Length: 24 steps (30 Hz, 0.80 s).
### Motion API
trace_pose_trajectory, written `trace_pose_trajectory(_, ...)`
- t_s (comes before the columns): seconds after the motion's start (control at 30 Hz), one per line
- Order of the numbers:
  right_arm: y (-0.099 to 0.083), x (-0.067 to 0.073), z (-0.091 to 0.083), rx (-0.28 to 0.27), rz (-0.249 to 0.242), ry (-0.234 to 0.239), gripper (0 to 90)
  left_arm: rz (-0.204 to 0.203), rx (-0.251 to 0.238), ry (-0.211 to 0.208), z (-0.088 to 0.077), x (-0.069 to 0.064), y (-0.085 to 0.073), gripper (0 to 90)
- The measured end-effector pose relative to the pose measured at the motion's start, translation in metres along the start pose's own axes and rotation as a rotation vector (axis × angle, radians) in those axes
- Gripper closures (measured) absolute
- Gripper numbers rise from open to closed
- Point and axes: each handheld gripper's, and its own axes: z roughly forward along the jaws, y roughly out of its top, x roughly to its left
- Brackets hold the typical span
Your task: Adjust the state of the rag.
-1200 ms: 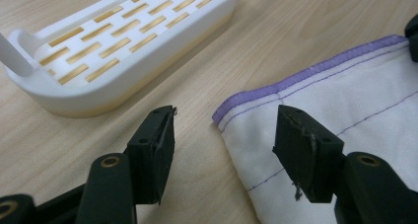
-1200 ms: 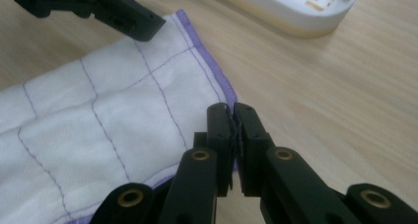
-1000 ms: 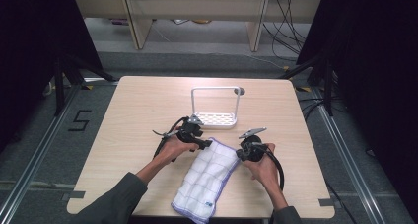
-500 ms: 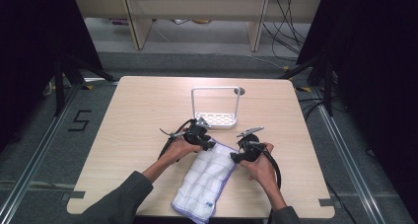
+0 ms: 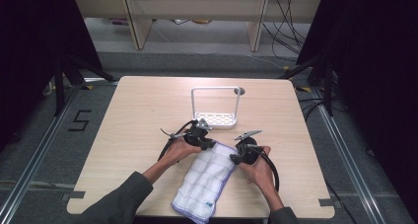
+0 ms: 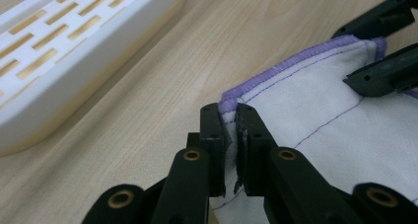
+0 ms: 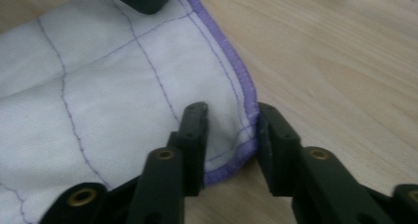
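Cloth corners are the business here: white quilted cloth w/ purple stitched hem (image 5: 207, 177) lies flat on the light wood surface (image 5: 133, 115), long axis running from near edge up toward both claws, far corners reaching them.

Left claw (image 6: 229, 130) is clenched on the cloth's far left corner; purple hem is pinched between its two black jaws, fabric folded up slightly in the nip. Its jaws have just been closing, cloth between them. In the high view the left claw (image 5: 211, 144) sits at that corner w/ the person's hand behind it.

Right claw (image 7: 230, 123) straddles the cloth's other far corner: one jaw rests on the white fabric, the other stands just outside the purple hem on bare wood, w/ a puckered bit of cloth between them. Its jaws have just been closing too, but a gap remains, so not yet clamped. High view puts the right claw (image 5: 237, 157) at the cloth's right far corner.

Just beyond the left claw, slightly to its far side, stands a white slotted plastic tray w/ tall wire handle (image 5: 215, 119), apart from the cloth. The two claws are near each other, cloth's short edge between them.
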Motion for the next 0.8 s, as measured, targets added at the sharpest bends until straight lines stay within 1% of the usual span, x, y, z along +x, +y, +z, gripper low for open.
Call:
trace_pose_trajectory(0.03,0.000,-0.001,0.000,0.001,-0.009,0.018,77.4,0.004,0.000,0.001,0.000,0.000,0.000,83.2)
trace_pose_trajectory(0.07,-0.001,-0.001,0.000,-0.009,-0.017,0.033,80.2,0.003,-0.003,-0.002,-0.001,0.000,0.000,83.5)
trace_pose_trajectory(0.1,-0.001,-0.001,0.000,-0.006,-0.007,0.045,81.7,0.000,-0.006,0.002,-0.002,-0.001,0.000,83.7)
trace_pose_trajectory(0.13,-0.001,-0.001,0.000,-0.006,-0.007,0.045,81.7,0.000,-0.006,0.002,-0.002,-0.001,0.000,83.9)
trace_pose_trajectory(0.17,-0.001,-0.002,0.000,-0.021,-0.019,0.051,83.4,-0.002,-0.015,-0.001,-0.004,0.001,0.000,84.0)
trace_pose_trajectory(0.2,-0.001,-0.002,-0.001,-0.022,-0.009,0.061,83.7,-0.002,-0.015,-0.001,-0.004,0.001,0.000,84.1)
trace_pose_trajectory(0.23,-0.001,-0.003,-0.001,-0.037,-0.014,0.061,84.0,-0.012,-0.030,-0.008,-0.007,0.002,0.000,84.2)
trace_pose_trajectory(0.3,0.000,-0.002,-0.005,-0.048,-0.012,0.062,84.2,-0.049,-0.067,-0.011,-0.011,0.000,0.000,84.2)
trace_pose_trajectory(0.33,0.000,-0.002,-0.005,-0.048,-0.012,0.062,84.2,-0.049,-0.067,-0.011,-0.011,0.000,0.000,84.3)
trace_pose_trajectory(0.37,0.002,-0.002,-0.007,-0.055,-0.018,0.072,84.2,-0.030,-0.068,-0.006,-0.016,0.001,0.001,84.2)
trace_pose_trajectory(0.4,0.002,-0.002,-0.007,-0.055,-0.018,0.072,84.2,-0.030,-0.068,-0.006,-0.016,0.001,0.001,84.2)
trace_pose_trajectory(0.43,0.004,-0.001,-0.011,-0.067,-0.015,0.074,84.3,-0.048,-0.087,-0.003,-0.020,0.000,0.002,84.3)
trace_pose_trajectory(0.47,0.004,0.000,-0.012,-0.070,-0.010,0.080,84.3,-0.044,-0.089,-0.005,-0.023,0.000,0.002,84.2)
trace_pose_trajectory(0.5,0.005,0.000,-0.014,-0.083,-0.014,0.084,84.3,-0.026,-0.081,-0.004,-0.026,0.001,0.002,84.2)
trace_pose_trajectory(0.53,0.006,0.001,-0.014,-0.111,-0.021,0.086,84.3,-0.033,-0.090,0.003,-0.028,0.000,0.002,84.2)
trace_pose_trajectory(0.57,0.007,0.001,-0.017,-0.106,-0.029,0.086,84.3,-0.046,-0.105,-0.002,-0.030,0.000,0.002,84.3)
trace_pose_trajectory(0.6,0.008,0.001,-0.017,-0.121,-0.032,0.089,84.3,-0.048,-0.112,0.002,-0.033,-0.001,0.002,84.2)
trace_pose_trajectory(0.63,0.008,0.004,-0.019,-0.114,0.001,0.096,84.3,-0.047,-0.118,0.005,-0.036,-0.001,0.003,84.3)
trace_pose_trajectory(0.67,0.010,0.005,-0.022,-0.099,-0.003,0.095,84.3,-0.047,-0.118,0.005,-0.036,-0.001,0.003,84.2)
trace_pose_trajectory(0.7,0.010,0.006,-0.022,-0.106,-0.005,0.099,84.3,-0.051,-0.131,0.000,-0.042,-0.001,0.003,84.3)
trace_pose_trajectory(0.73,0.010,0.006,-0.022,-0.106,-0.005,0.099,84.3,-0.051,-0.131,0.000,-0.042,-0.001,0.003,84.2)
trace_pose_trajectory(0.77,0.013,0.004,-0.021,-0.169,-0.062,0.104,84.3,-0.052,-0.148,-0.002,-0.047,-0.001,0.003,84.2)
trace_pose_trajectory(0.8,0.014,0.004,-0.023,-0.159,-0.067,0.105,84.3,-0.051,-0.152,-0.001,-0.050,-0.001,0.003,84.2)
